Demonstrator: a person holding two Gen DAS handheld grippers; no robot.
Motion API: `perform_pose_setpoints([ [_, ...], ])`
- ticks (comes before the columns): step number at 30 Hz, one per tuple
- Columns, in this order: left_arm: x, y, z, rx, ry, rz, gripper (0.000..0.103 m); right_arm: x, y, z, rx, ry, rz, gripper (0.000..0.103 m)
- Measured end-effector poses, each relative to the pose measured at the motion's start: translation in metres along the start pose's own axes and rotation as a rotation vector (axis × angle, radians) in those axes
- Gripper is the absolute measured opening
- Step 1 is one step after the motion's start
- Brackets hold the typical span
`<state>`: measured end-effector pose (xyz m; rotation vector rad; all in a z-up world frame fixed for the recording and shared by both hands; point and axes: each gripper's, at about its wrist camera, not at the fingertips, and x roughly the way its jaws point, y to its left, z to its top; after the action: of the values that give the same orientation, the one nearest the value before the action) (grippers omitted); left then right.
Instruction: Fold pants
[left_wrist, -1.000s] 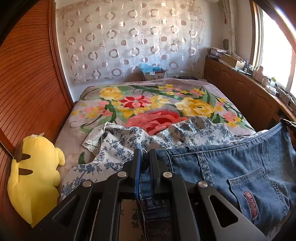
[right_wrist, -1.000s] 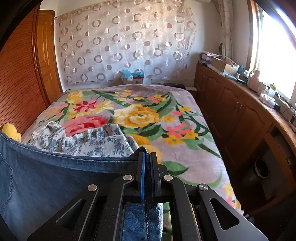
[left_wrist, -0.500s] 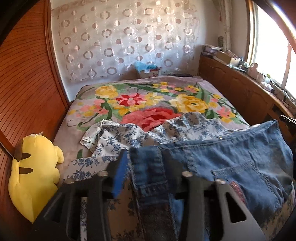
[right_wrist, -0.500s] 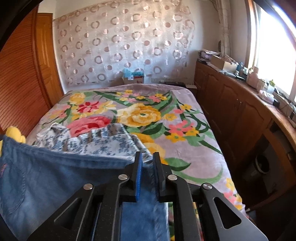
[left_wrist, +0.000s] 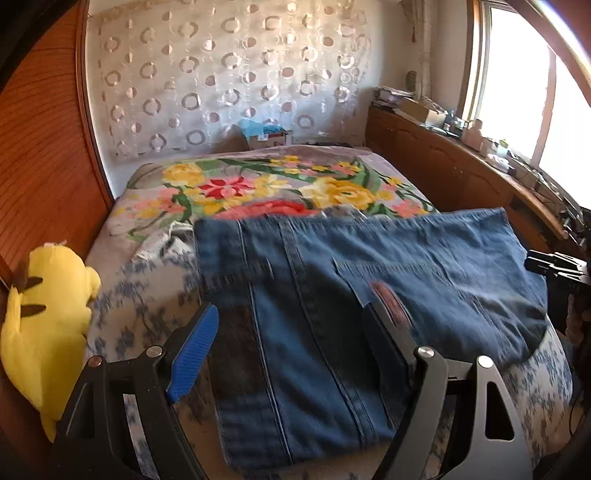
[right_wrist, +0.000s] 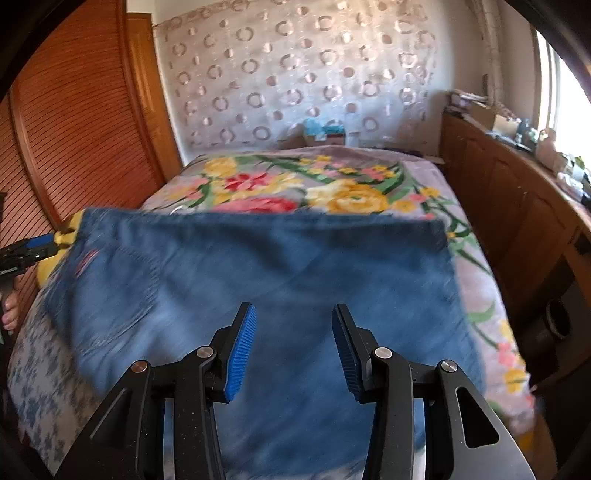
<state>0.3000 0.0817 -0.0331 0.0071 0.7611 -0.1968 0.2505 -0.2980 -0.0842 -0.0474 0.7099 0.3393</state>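
Note:
The blue denim pants (left_wrist: 332, 295) lie spread on the bed, waistband away from me, over a blue-and-white floral garment (left_wrist: 140, 295). They also fill the middle of the right wrist view (right_wrist: 258, 277). My left gripper (left_wrist: 291, 325) is open, its jaws wide apart over the left part of the pants, holding nothing. My right gripper (right_wrist: 291, 332) is open above the right part of the pants and empty. The right gripper shows at the right edge of the left wrist view (left_wrist: 554, 266).
The bed carries a flowered blanket (left_wrist: 277, 184). A yellow plush toy (left_wrist: 40, 325) lies at the left edge by the wooden slatted wall (left_wrist: 44, 147). A wooden cabinet (right_wrist: 517, 221) with clutter runs along the right under the window. A box (left_wrist: 266, 136) stands at the bed's head.
Both grippers have opened and let go of the pants' waistband. The pants have dropped flat onto the bed, and both grippers have drawn back a little.

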Motion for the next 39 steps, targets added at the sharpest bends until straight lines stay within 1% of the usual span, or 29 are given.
perform_pose_setpoints([
  [3, -0.006, -0.004, -0.017, 0.001, 0.019, -0.003, 0.081, -0.015, 0.007, -0.013, -0.017, 0.011, 0.015, 0.045],
  [7, -0.014, -0.002, -0.039, 0.000, 0.043, -0.003, 0.081, -0.035, 0.007, -0.027, 0.007, 0.021, 0.040, 0.045],
  [10, -0.019, 0.001, -0.054, 0.002, 0.060, 0.002, 0.081, -0.047, 0.010, -0.037, 0.001, 0.032, 0.045, 0.045],
  [16, -0.024, 0.008, -0.072, -0.003, 0.085, 0.005, 0.081, -0.065, 0.018, -0.051, 0.012, 0.052, 0.062, 0.045],
  [21, -0.021, 0.009, -0.080, -0.003, 0.106, 0.014, 0.081, -0.074, 0.022, -0.053, 0.007, 0.063, 0.077, 0.045],
  [22, -0.020, 0.010, -0.081, -0.004, 0.109, 0.014, 0.081, -0.070, 0.026, -0.050, 0.008, 0.068, 0.081, 0.045],
  [27, -0.013, 0.012, -0.085, -0.007, 0.135, 0.016, 0.074, -0.069, 0.036, -0.056, -0.020, 0.096, 0.104, 0.045],
  [32, -0.006, 0.014, -0.090, 0.004, 0.159, 0.026, 0.071, -0.056, 0.040, -0.058, -0.024, 0.125, 0.117, 0.045],
  [36, -0.002, 0.015, -0.089, 0.005, 0.162, 0.025, 0.064, -0.048, 0.044, -0.048, -0.027, 0.094, 0.125, 0.045],
  [37, -0.003, 0.015, -0.088, 0.006, 0.157, 0.017, 0.058, -0.048, 0.045, -0.044, -0.032, 0.081, 0.128, 0.045],
  [38, -0.003, 0.015, -0.088, 0.007, 0.155, 0.009, 0.057, -0.048, 0.045, -0.039, -0.034, 0.071, 0.135, 0.045],
  [39, -0.003, 0.015, -0.087, 0.006, 0.152, 0.004, 0.055, -0.045, 0.048, -0.038, -0.037, 0.064, 0.137, 0.041],
])
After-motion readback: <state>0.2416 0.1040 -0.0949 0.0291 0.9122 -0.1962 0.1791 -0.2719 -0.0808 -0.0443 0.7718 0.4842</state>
